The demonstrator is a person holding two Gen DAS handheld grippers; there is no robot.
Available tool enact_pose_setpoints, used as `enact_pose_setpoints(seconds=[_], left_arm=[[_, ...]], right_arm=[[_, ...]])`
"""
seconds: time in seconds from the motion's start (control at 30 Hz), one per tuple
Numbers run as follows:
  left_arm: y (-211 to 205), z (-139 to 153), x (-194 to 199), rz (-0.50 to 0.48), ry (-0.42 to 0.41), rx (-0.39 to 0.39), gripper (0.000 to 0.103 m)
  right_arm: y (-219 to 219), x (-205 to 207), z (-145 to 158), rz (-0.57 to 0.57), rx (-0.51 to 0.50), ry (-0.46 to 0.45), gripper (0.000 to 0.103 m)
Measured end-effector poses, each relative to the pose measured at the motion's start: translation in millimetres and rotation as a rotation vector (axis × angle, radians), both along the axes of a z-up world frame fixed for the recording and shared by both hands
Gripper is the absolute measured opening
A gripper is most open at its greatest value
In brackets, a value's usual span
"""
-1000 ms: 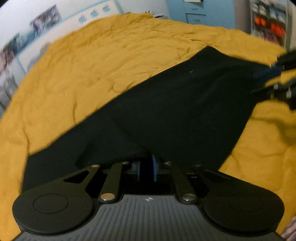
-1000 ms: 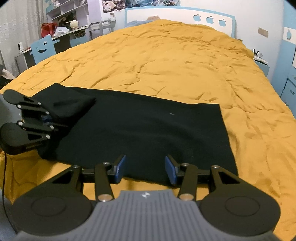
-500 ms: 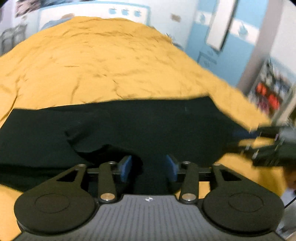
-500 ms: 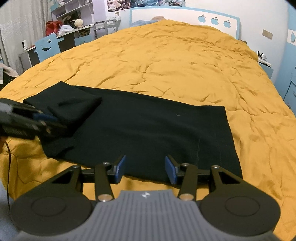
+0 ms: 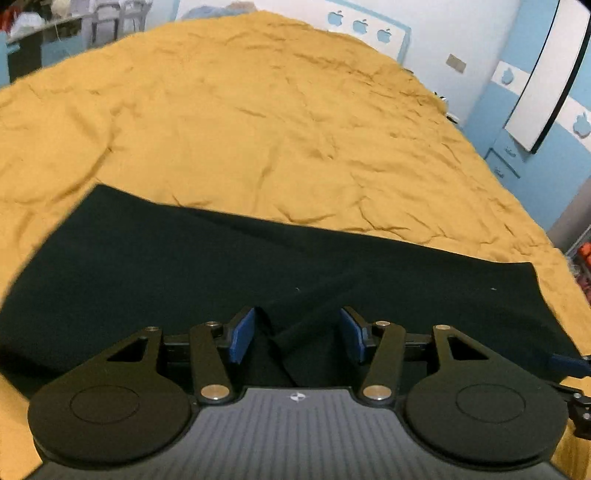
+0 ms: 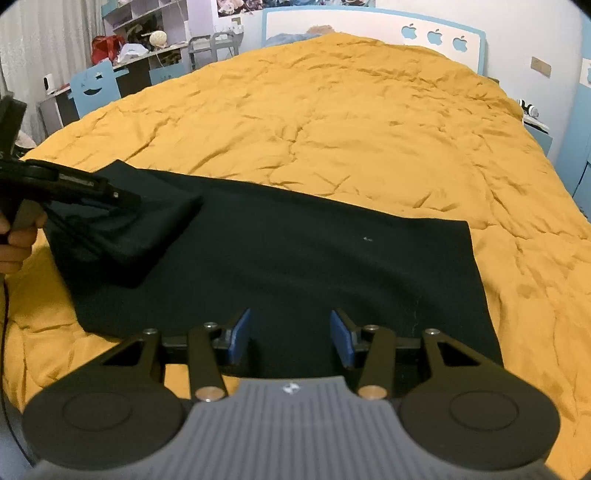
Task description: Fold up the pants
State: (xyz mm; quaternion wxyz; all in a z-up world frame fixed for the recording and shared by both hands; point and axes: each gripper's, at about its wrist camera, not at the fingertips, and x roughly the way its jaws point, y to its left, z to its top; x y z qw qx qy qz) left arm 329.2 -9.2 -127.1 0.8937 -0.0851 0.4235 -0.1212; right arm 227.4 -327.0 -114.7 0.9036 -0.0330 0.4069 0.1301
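Note:
Black pants [image 6: 332, 266] lie flat across the near part of a yellow duvet [image 6: 332, 129]. Their left end is folded over into a thicker flap [image 6: 147, 236]. My left gripper [image 5: 297, 334] is open, and a loose crease of the pants [image 5: 184, 266] runs between its blue pads without being pinched. From the right wrist view, that left gripper [image 6: 125, 201] hovers at the flap, held by a hand [image 6: 14, 240]. My right gripper [image 6: 290, 338] is open over the near edge of the pants and holds nothing. One of its blue pads [image 5: 567, 363] shows at the right edge of the left wrist view.
A headboard [image 6: 369, 33] with apple cut-outs stands at the far end of the bed. To the left are a desk and a blue chair [image 6: 96, 88]. Blue cabinets [image 5: 517, 158] and a nightstand [image 6: 535, 129] line the right side.
My left gripper opened and let go of the pants' end, which now lies folded over. It rolled upright and swung sideways. The right gripper stayed where it was.

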Motion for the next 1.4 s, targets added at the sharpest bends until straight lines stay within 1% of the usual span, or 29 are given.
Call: enact_pose_setpoints(seconds=[0.03, 0.07, 0.1, 0.2, 0.23, 0.3, 0.33, 0.4, 0.5, 0.57, 0.6, 0.63, 0.67, 0.77, 0.8, 0.93, 1.03, 1.07, 1.13, 1.17, 1.23, 1.4], left_arm=[[-1.3, -1.9, 0.7, -0.014, -0.001, -0.014, 0.039], [-1.5, -1.6, -1.4, -0.025, 0.0, -0.022, 0.027], [-3.0, -1.1, -1.3, -0.04, 0.005, -0.038, 0.006], [-9.0, 10.9, -4.8, -0.06, -0.01, -0.1, 0.006], [-11.7, 17.2, -5.1, -0.07, -0.016, -0.143, 0.006], [-20.7, 27.7, -3.4, -0.094, -0.018, -0.203, 0.006], [-27.8, 33.3, 0.4, -0.117, -0.01, -0.24, 0.006], [-43.2, 39.1, 10.6, -0.152, 0.014, -0.288, 0.006], [-78.4, 45.4, 24.5, -0.24, 0.05, -0.304, 0.007], [-101.6, 48.4, 28.5, -0.298, 0.062, -0.303, 0.02], [-110.0, 50.3, 28.1, -0.321, 0.063, -0.303, 0.031], [-116.3, 52.4, 25.7, -0.334, 0.053, -0.302, 0.038], [-119.0, 54.1, 22.6, -0.34, 0.042, -0.298, 0.039], [-111.7, 58.1, 12.2, -0.333, 0.013, -0.277, 0.041], [-107.3, 59.7, 8.3, -0.317, 0.0, -0.249, 0.041], [-81.5, 64.1, -9.4, -0.263, -0.066, -0.075, 0.041], [-61.4, 62.4, -23.4, -0.272, -0.075, 0.021, 0.041], [-56.4, 61.2, -27.8, -0.278, -0.074, 0.042, 0.041], [-47.8, 56.6, -35.7, -0.292, -0.068, 0.077, 0.041], [-45.8, 53.9, -38.6, -0.3, -0.059, 0.081, 0.041], [-45.6, 47.0, -43.0, -0.322, -0.051, 0.084, 0.041], [-66.8, 31.9, -50.1, -0.423, -0.066, 0.15, 0.041]], right_arm=[[-1.0, 2.2, -1.7, -0.009, -0.004, 0.006, 0.044], [-2.0, 4.4, -3.4, -0.017, -0.005, 0.011, 0.044], [-3.1, 6.7, -4.9, -0.026, -0.005, 0.017, 0.044], [-5.5, 12.6, -8.9, -0.042, -0.003, 0.029, 0.044], [-6.1, 13.7, -9.8, -0.044, 0.0, 0.03, 0.044], [-7.3, 16.0, -11.0, -0.047, 0.009, 0.04, 0.044], [-8.2, 17.1, -11.3, -0.051, 0.02, 0.048, 0.044], [-9.7, 19.0, -10.8, -0.056, 0.046, 0.053, 0.044], [-9.5, 20.5, -9.3, -0.06, 0.042, 0.043, 0.044], [-10.8, 20.3, -9.0, -0.066, 0.04, 0.041, 0.044], [-11.7, 20.3, -8.9, -0.07, 0.039, 0.042, 0.045], [-12.6, 20.0, -8.8, -0.074, 0.039, 0.042, 0.045], [-13.5, 19.8, -8.5, -0.078, 0.039, 0.041, 0.045], [-15.5, 20.5, -7.5, -0.089, 0.046, 0.039, 0.045], [-15.4, 21.0, -7.3, -0.09, 0.051, 0.038, 0.045], [-12.2, 21.5, -6.2, -0.085, 0.085, 0.036, 0.045], [-8.5, 20.9, -6.0, -0.065, 0.123, 0.047, 0.043], [-6.6, 20.8, -6.0, -0.056, 0.135, 0.049, 0.041], [-1.2, 21.5, -5.6, -0.041, 0.16, 0.056, 0.035], [2.2, 21.4, -5.3, -0.035, 0.173, 0.057, 0.033], [7.8, 22.7, -3.7, -0.021, 0.199, 0.054, 0.025], [28.6, 32.2, 0.9, 0.033, 0.248, 0.06, 0.024]])
